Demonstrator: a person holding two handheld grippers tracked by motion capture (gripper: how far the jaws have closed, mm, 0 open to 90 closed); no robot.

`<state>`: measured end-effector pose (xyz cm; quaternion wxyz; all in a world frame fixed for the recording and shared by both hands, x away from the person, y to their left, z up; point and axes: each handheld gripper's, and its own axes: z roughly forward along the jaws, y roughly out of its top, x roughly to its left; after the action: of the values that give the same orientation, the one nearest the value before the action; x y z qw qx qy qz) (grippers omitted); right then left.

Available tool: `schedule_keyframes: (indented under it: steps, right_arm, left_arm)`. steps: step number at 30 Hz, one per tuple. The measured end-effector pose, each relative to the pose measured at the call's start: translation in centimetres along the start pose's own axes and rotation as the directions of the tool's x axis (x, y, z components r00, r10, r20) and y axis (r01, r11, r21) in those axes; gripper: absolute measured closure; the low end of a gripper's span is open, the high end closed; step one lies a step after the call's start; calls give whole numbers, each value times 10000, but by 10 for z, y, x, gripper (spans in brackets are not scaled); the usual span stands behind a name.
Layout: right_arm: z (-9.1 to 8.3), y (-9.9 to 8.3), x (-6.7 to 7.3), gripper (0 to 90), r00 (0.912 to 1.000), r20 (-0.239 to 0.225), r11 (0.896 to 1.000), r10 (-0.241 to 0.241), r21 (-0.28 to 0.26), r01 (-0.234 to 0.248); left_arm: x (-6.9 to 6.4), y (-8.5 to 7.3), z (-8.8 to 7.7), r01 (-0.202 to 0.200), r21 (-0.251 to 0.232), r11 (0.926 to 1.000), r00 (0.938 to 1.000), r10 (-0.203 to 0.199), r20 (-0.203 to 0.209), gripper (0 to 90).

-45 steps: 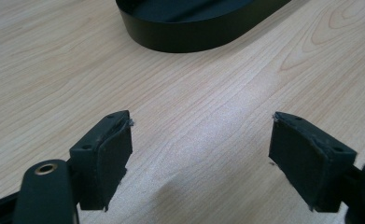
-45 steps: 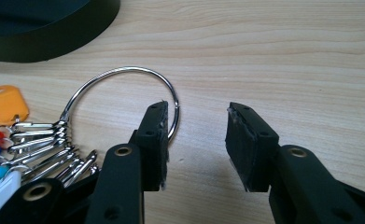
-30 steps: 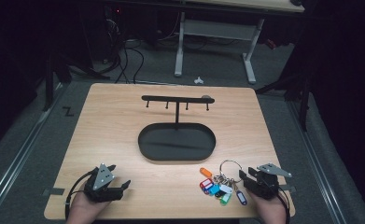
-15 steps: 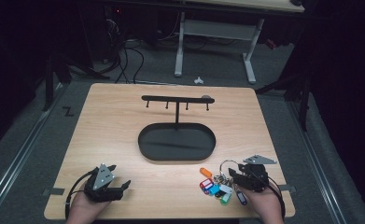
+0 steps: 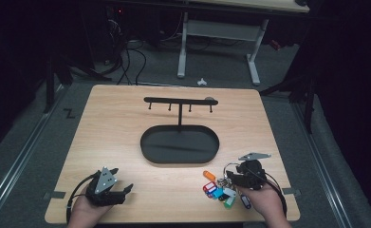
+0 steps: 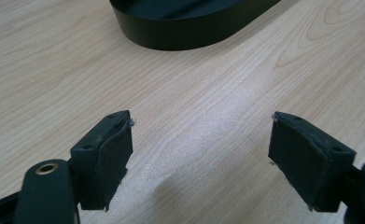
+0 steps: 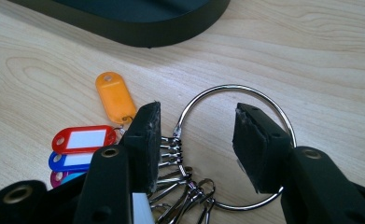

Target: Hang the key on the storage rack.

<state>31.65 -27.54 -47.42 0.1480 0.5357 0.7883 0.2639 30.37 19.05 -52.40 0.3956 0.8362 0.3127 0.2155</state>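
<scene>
- The right gripper (image 5: 230,179) sits at the near right edge of the table (image 5: 126,137), directly over a large steel key ring (image 7: 236,144); its jaws stand about half open, one inside the ring's circle and one outside its left arc, with nothing pressed between the pads.
- The key ring lies flat on the wood, under and just ahead of the right gripper. Its coloured key tags (image 5: 217,190) fan out to that gripper's left: orange farthest forward, then red, blue and others behind.
- The relation that matters, as I judge it: the ring's wire runs across the jaw gap near the left pad, so closing here would pinch wire, not tags.
- The left gripper (image 5: 121,191) rests at the near left edge, jaws wide and empty, well apart from the ring; the right hand is far nearer.
- Beyond both, mid-table, stands a black key stand (image 5: 179,100): an oval tray base and a crossbar with small hooks.
</scene>
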Motion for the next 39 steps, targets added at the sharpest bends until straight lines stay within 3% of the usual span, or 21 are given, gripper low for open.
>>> schedule_keyframes:
  steps: [7, 13, 18, 19, 21, 24, 28, 34, 35, 39]
  right_arm:
    - [8, 10, 1, 529, 9999, -100, 9974, 20, 723, -12]
    - [13, 21, 4, 526, 9994, -48, 9879, -336, 1516, 339]
    - [17, 29, 6, 517, 9996, -167, 9792, -211, 2014, 240]
    - [18, 32, 7, 524, 9998, -144, 9734, -171, 2282, 199]
    - [19, 33, 8, 527, 9997, -141, 9713, -193, 2367, 221]
    - [21, 37, 10, 523, 9989, -110, 9543, -445, 2953, 457]
    - [23, 41, 11, 517, 9991, -69, 9457, -411, 3225, 411]
    - [36, 51, 11, 509, 9992, 54, 9192, -405, 3922, 352]
    - [40, 54, 12, 514, 9990, 120, 9109, -434, 4111, 346]
    - [43, 58, 12, 519, 9992, 154, 9017, -355, 4316, 254]
  left_arm:
    - [0, 0, 0, -25, 19, 10000, 10000, 25, 15, 225]
    - [0, 0, 1, -37, 29, 10000, 10000, 37, 47, 225]
    - [0, 0, 1, -30, 19, 10000, 10000, 30, 56, 225]
    - [0, 0, 1, -37, 12, 10000, 10000, 37, 44, 225]
    - [0, 0, 1, -34, 10, 10000, 10000, 34, 45, 225]
    - [0, 0, 1, -59, 16, 10000, 10000, 59, 65, 225]
    - [-1, 0, 2, -85, 27, 10000, 9999, 85, 90, 225]
    - [-1, 1, 2, -192, 115, 9997, 9997, 190, 134, 225]
    - [-1, 1, 2, -199, 118, 9997, 9997, 197, 131, 225]
    - [0, 0, 2, -133, 31, 9999, 9999, 132, 105, 226]
